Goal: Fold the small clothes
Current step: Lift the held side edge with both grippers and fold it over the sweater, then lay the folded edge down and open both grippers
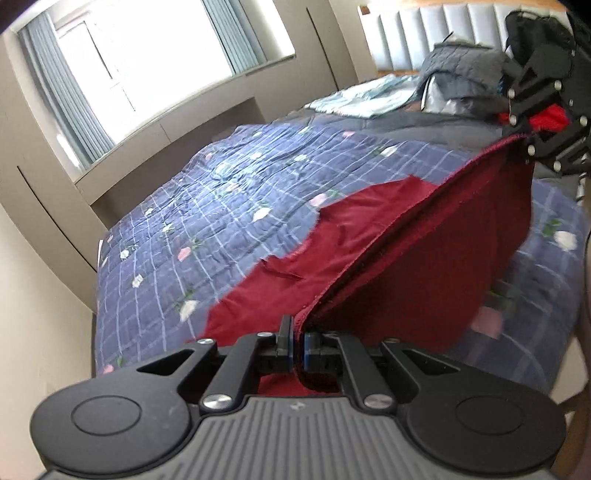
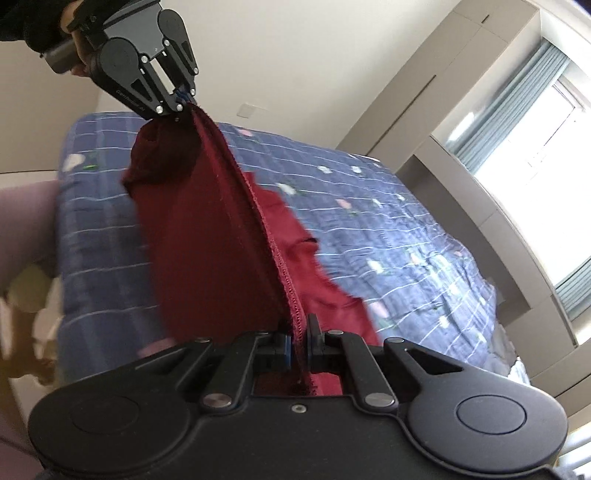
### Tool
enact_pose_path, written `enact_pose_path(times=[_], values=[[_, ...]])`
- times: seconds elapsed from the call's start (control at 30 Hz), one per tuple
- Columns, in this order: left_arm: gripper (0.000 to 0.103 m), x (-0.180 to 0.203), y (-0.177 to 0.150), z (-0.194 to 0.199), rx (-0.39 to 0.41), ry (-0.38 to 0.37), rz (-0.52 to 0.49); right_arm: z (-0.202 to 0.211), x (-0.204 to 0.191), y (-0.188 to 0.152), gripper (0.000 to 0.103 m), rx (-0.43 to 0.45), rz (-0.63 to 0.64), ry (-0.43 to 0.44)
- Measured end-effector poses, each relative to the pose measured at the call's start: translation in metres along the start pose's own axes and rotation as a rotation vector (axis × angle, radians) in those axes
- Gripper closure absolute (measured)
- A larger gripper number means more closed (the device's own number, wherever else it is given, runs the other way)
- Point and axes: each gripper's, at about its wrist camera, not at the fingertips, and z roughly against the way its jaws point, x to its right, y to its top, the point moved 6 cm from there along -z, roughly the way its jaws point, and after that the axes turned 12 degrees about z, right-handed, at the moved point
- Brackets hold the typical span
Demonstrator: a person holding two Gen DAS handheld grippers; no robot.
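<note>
The dark red knitted garment [image 1: 424,258] hangs above the blue checked quilt with small flowers [image 1: 221,192] that covers the bed, its stitched hem pulled into a taut line between the two tongs. The left tongs [image 1: 297,347] are clamped on one end of that hem, pads pressed together with only the cloth between them. The right tongs [image 2: 297,343] grip the other end in the same narrow way.

In the left wrist view the right tongs [image 1: 532,136] show at the upper right edge, partly cut off, so their pads cannot be made out there. In the right wrist view the left tongs [image 2: 183,99] appear at the upper left, held by a hand [image 2: 79,48] that is mostly hidden behind the black body.

The lower part of the garment trails onto the quilt; its shape and type cannot be determined because folds overlap and the hanging panel is blurred. Beyond the quilt, toward the padded headboard [image 1: 424,26], lies a grey quilted heap [image 1: 461,70], indistinct in detail.
</note>
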Motion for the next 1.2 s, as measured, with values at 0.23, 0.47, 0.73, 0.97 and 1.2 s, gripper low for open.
enact_pose_path(times=[0.23, 0.47, 0.73, 0.97, 1.2], values=[[0.099, -0.042, 0.047, -0.079, -0.063, 0.014, 0.038, -0.065, 0.060, 0.007, 0.096, -0.016, 0.008, -0.030], [0.098, -0.083, 0.069, -0.172, -0.179, -0.043, 0.141, -0.155, 0.107, -0.012, 0.096, -0.063, -0.083, 0.022], [0.097, -0.107, 0.052, -0.256, -0.272, -0.093, 0.277, -0.249, 0.120, -0.040, 0.094, -0.119, -0.220, 0.096], [0.049, -0.116, 0.035, -0.279, -0.291, -0.100, 0.343, -0.291, 0.117, -0.059, 0.082, -0.164, -0.294, 0.128], [0.007, -0.148, 0.045, -0.258, -0.206, -0.158, 0.471, -0.304, 0.126, -0.072, 0.057, -0.174, -0.371, 0.097]])
